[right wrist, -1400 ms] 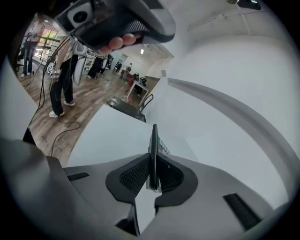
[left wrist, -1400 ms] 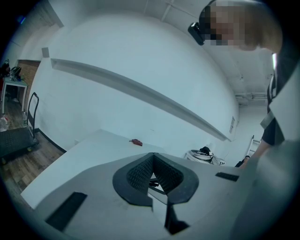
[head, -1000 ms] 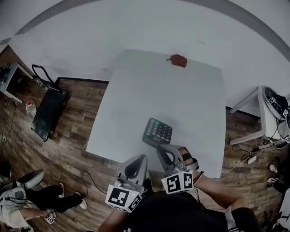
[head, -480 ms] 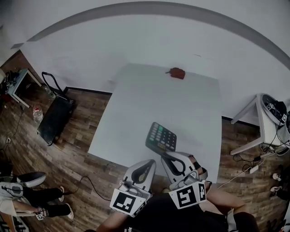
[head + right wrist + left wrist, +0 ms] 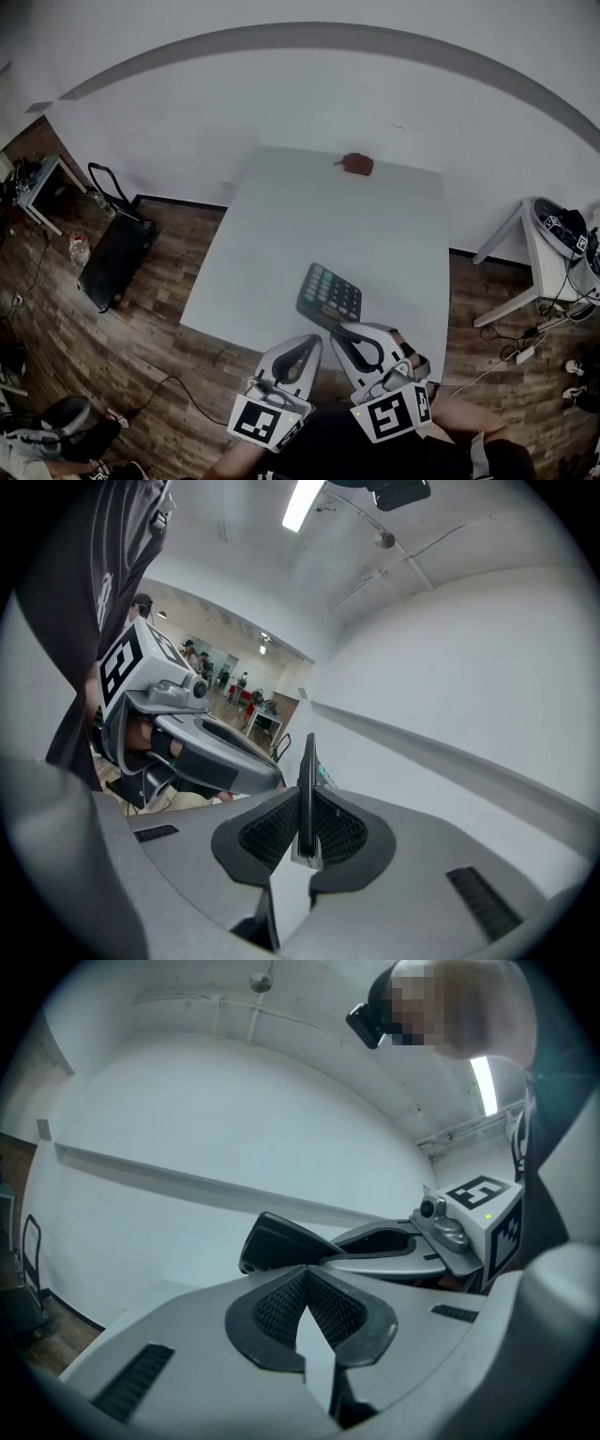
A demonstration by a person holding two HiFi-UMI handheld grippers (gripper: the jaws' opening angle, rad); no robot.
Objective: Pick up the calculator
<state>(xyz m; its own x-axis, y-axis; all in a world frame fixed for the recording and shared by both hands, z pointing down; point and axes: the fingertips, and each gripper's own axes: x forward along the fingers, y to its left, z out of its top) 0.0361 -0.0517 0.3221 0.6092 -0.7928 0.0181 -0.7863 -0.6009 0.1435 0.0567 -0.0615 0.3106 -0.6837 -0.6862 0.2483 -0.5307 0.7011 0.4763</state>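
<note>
The calculator (image 5: 329, 295) is dark with coloured keys. It hangs tilted over the near part of the white table (image 5: 281, 216), and my right gripper (image 5: 349, 330) is shut on its near edge. In the right gripper view the calculator (image 5: 306, 789) stands edge-on, clamped between the ribbed pads of that gripper (image 5: 306, 803). My left gripper (image 5: 298, 342) hovers just left of it, shut with nothing in it. In the left gripper view its pads (image 5: 306, 1274) meet at the tip. Beyond them show the calculator's dark back (image 5: 272, 1241) and the right gripper (image 5: 412, 1241).
A small red object (image 5: 355, 165) lies at the table's far edge. A black cart (image 5: 111, 258) stands on the wood floor to the left. A white side table (image 5: 534, 253) with cables beneath it stands to the right. A pale wall runs behind the table.
The right gripper has carried the calculator upward, and the left gripper has risen beside it. Both now sit lower and nearer in the head view.
</note>
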